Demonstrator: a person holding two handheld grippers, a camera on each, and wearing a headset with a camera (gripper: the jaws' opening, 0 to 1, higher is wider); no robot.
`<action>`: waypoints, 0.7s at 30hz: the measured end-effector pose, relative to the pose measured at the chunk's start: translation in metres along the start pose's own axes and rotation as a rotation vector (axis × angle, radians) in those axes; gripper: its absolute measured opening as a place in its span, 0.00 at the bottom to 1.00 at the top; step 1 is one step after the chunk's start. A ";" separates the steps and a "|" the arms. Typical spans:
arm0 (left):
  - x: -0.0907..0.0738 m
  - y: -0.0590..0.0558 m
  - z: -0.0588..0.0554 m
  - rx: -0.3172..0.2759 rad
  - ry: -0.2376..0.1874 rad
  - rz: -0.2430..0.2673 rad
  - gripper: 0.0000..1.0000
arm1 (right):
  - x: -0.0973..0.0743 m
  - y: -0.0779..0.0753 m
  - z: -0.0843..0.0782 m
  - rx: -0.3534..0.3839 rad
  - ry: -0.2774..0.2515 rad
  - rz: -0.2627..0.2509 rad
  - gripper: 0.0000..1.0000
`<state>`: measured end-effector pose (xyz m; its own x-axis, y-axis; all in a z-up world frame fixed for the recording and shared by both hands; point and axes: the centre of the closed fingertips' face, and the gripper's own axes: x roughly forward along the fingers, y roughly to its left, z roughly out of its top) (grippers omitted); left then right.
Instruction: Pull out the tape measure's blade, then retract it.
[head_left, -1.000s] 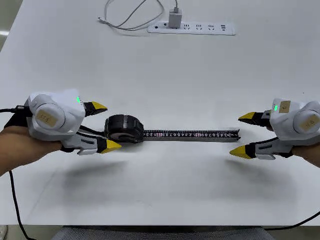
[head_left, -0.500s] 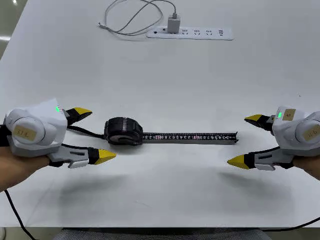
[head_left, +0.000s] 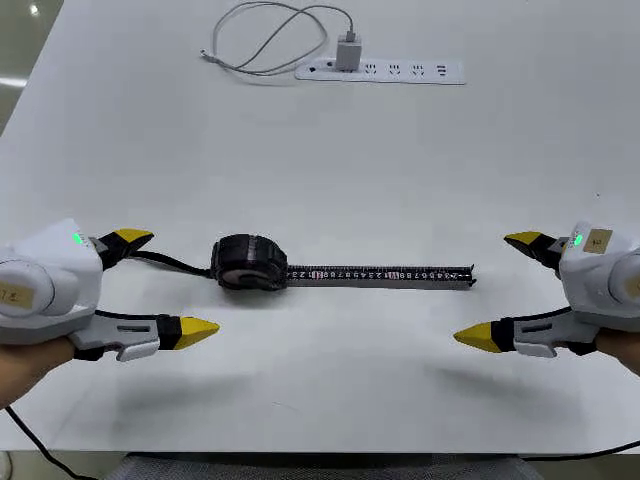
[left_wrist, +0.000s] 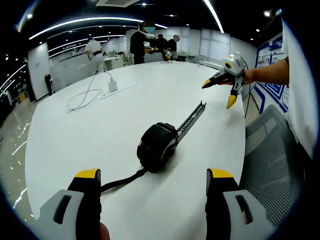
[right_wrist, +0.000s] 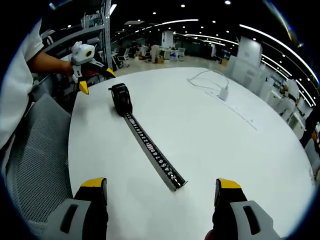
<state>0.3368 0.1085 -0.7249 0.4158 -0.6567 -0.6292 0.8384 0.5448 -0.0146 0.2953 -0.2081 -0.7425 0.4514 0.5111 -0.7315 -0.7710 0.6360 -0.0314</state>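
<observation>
A black tape measure (head_left: 248, 263) lies on the white table (head_left: 330, 150) with its blade (head_left: 380, 275) drawn out to the right, flat on the surface. Its black strap (head_left: 170, 262) trails left. My left gripper (head_left: 165, 283) stands open a little left of the case, touching nothing; the case (left_wrist: 157, 145) lies beyond its yellow fingertips (left_wrist: 87, 175). My right gripper (head_left: 500, 288) is open to the right of the blade's end hook (right_wrist: 177, 184), apart from it. The case (right_wrist: 121, 97) shows far off in the right gripper view.
A white power strip (head_left: 385, 70) with a plugged charger and a looped cable (head_left: 265, 35) lies at the table's far edge. A grey mesh chair (left_wrist: 277, 160) stands by the near edge. People stand in the background of the left gripper view.
My left gripper has let go of the tape measure's case and drawn back to the left. My right gripper has drifted slightly right, away from the blade's tip. The blade stays extended.
</observation>
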 end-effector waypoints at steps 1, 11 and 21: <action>-0.001 0.000 -0.001 -0.004 -0.002 0.003 0.86 | -0.001 0.001 0.000 0.003 -0.003 -0.002 0.88; -0.015 -0.004 -0.015 -0.067 -0.014 0.044 0.90 | -0.013 0.010 0.003 0.051 -0.056 -0.025 0.91; -0.034 -0.006 -0.025 -0.122 -0.046 0.068 0.93 | -0.026 0.019 -0.001 0.075 -0.085 -0.058 0.91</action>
<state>0.3092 0.1408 -0.7226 0.4880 -0.6381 -0.5956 0.7601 0.6461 -0.0695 0.2684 -0.2098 -0.7254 0.5337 0.5173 -0.6691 -0.7081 0.7059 -0.0191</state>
